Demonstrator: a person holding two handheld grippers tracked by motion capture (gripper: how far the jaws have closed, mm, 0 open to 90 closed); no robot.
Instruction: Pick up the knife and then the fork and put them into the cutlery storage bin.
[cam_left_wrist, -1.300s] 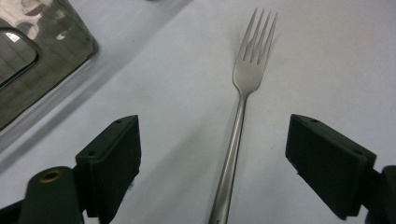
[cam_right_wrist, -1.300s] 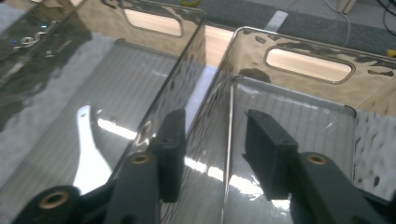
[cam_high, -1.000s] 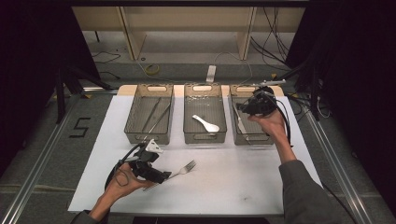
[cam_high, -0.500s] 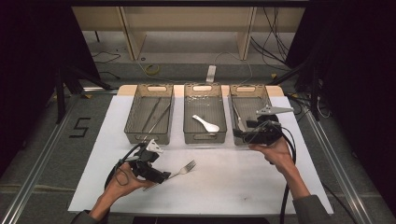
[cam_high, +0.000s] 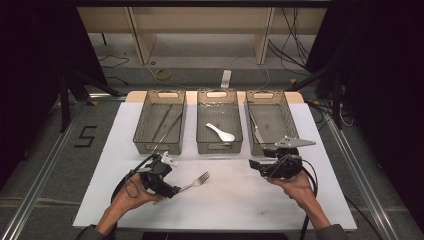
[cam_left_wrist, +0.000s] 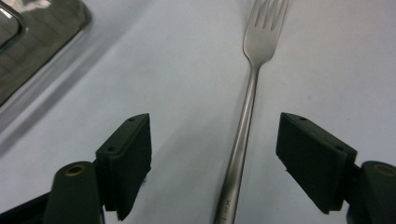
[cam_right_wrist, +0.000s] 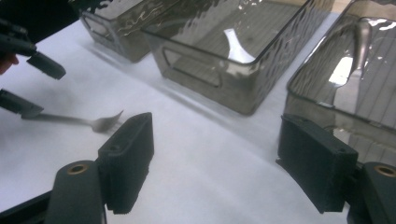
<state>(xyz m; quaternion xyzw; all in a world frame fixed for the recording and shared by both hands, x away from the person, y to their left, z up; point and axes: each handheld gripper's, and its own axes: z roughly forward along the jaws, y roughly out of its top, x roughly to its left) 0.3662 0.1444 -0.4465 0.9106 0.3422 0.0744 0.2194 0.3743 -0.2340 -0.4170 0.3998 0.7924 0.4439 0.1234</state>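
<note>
So the left gripper (cam_left_wrist: 215, 158) is sitting low over the white table sheet (cam_high: 235, 200) with a shiny silver metal fork (cam_left_wrist: 247, 116) lying flat right between its jaws. The jaws have just been closing in a bit, but they're still spread apart: neither pad touches the handle, which runs up the gap a little nearer one jaw than the other. The tines point straight out ahead of the gripper, away from the hand. In the high view you can see the same fork (cam_high: 192, 183) poking out in front of that gripper (cam_high: 167, 189) toward the middle of the sheet.

The right gripper (cam_right_wrist: 215, 163) has its jaws wide apart too, just opened a touch more, nothing between them, only bare sheet. In the high view it (cam_high: 260, 167) sits just in front of the rightmost of three smoky clear plastic bins (cam_high: 267, 100). Ahead of its jaws, the middle bin (cam_right_wrist: 205, 70) holds a white plastic spoon (cam_right_wrist: 236, 44). The fork (cam_right_wrist: 100, 122) and the left gripper are farther off, past its one jaw.
</note>
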